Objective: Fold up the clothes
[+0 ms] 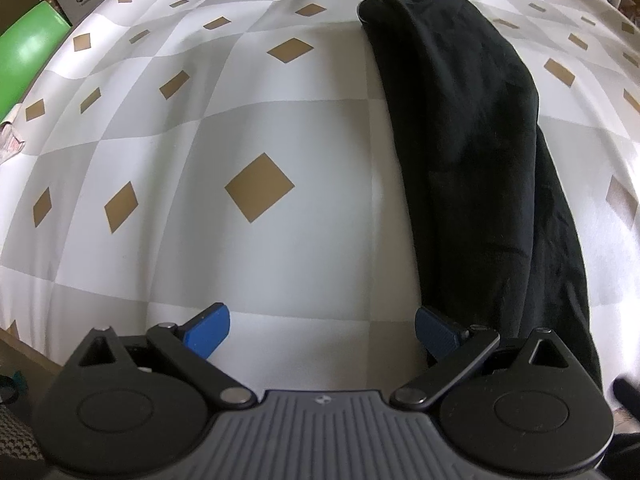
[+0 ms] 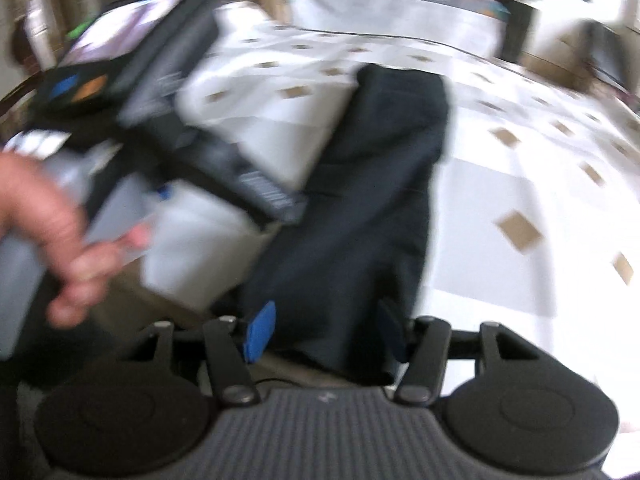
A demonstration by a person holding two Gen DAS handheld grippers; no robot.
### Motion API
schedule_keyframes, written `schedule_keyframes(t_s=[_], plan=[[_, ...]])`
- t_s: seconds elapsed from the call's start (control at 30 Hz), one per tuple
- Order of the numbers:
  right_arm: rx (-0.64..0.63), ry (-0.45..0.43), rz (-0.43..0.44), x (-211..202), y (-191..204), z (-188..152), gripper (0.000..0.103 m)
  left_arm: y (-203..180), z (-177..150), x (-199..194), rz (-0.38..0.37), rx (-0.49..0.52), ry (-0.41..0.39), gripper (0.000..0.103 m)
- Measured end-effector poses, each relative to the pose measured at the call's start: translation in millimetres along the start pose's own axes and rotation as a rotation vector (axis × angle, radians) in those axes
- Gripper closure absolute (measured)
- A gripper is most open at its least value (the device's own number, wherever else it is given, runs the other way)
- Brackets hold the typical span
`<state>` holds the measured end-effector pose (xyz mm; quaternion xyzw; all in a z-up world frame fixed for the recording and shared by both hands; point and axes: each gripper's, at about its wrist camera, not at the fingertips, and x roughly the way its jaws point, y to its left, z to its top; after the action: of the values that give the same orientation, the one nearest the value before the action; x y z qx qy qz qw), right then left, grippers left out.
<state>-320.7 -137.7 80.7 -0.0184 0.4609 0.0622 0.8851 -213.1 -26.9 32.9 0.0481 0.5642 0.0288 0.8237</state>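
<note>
Black folded garment [image 1: 472, 152] lies on checked sheet [image 1: 256, 120], grippers apart.

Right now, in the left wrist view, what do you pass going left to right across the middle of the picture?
Green panel at the left edge → checked cover with tan diamonds → long folded black garment → more of the checked cover at the right edge.

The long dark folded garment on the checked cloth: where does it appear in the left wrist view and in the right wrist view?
Left wrist view: the long dark folded garment runs from upper centre down the right side.
Right wrist view: it runs down the centre, blurred, its near end between the open blue pads of the right hand-held gripper.
Shared landmark: the white and grey checked cloth with tan diamonds under it.
</note>
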Motion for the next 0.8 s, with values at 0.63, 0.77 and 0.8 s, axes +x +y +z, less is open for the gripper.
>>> schedule_keyframes(t_s=[0.63, 0.77, 0.8], plan=[[0.194, 0.104, -0.026, 32, -35, -20, 0.096, -7, -3, 3, 0.002, 0.036, 0.006, 0.004], [0.207, 0.124, -0.004, 25, -32, -23, 0.098, -9, -3, 2, 0.004, 0.037, 0.009, 0.004], [0.228, 0.132, 0.014, 23, -32, -24, 0.098, -10, -3, 2, 0.004, 0.038, 0.01, 0.004]])
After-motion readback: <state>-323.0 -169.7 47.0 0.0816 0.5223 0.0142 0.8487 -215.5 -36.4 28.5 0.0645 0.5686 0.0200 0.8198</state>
